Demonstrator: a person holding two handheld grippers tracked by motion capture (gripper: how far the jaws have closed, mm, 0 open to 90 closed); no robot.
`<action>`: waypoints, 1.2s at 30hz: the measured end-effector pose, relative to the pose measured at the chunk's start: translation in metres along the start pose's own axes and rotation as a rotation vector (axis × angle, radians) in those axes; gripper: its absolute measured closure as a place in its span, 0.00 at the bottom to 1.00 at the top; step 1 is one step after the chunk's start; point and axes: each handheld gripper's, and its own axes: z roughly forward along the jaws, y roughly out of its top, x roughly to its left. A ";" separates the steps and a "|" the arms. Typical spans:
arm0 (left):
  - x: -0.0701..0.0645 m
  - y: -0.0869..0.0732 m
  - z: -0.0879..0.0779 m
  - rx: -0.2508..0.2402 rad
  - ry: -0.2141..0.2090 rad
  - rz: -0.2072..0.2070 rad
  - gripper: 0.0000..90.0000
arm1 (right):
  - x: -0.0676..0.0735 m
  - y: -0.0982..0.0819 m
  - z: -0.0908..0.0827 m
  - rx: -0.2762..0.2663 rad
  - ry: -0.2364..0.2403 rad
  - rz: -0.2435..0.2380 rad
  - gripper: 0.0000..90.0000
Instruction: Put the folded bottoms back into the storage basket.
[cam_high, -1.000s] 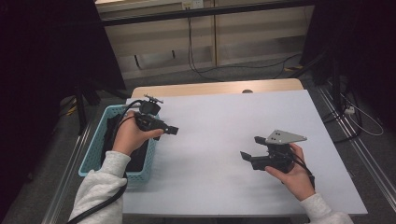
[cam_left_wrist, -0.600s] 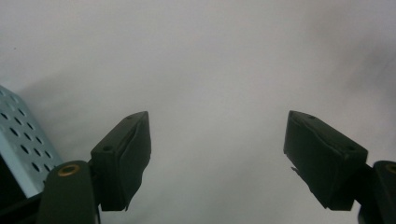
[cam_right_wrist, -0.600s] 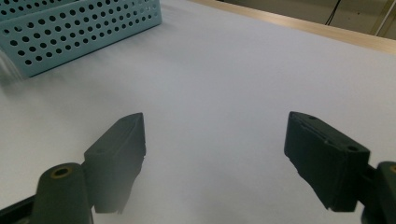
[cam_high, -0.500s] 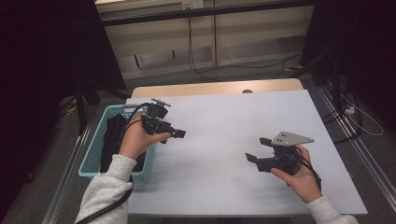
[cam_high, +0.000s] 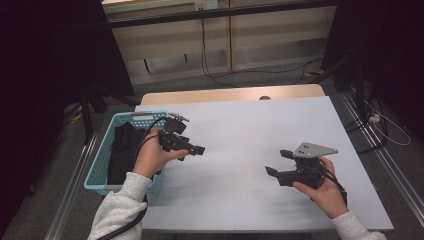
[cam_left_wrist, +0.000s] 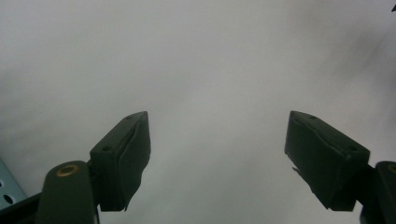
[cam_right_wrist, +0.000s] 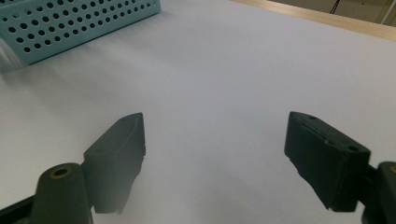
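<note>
Both grippers empty, fingers spread wide.
Left gripper (cam_high: 192, 148) near desk's (cam_high: 250, 130) left edge, just beside basket (cam_high: 102, 165).
Right gripper (cam_high: 276, 164) toward right edge.
Dark cloth (cam_high: 122, 150) inside basket, untouched.
Nothing laid out on desk; whole job apparently ahead.

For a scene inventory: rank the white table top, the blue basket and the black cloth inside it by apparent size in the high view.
1. white table top, largest by far.
2. blue basket, partly covered by the person's left arm.
3. black cloth, smallest; it lies inside the basket, partly hidden.
</note>
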 end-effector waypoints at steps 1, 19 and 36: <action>-0.001 -0.001 0.001 0.002 -0.001 0.004 0.25 | 0.000 0.000 0.000 0.001 0.001 0.000 0.22; -0.008 -0.015 0.010 -0.002 -0.030 0.018 0.24 | -0.001 -0.004 -0.006 0.006 0.005 -0.003 0.22; -0.016 -0.026 0.018 -0.008 -0.050 0.033 0.24 | -0.004 -0.010 -0.014 0.011 0.000 0.000 0.22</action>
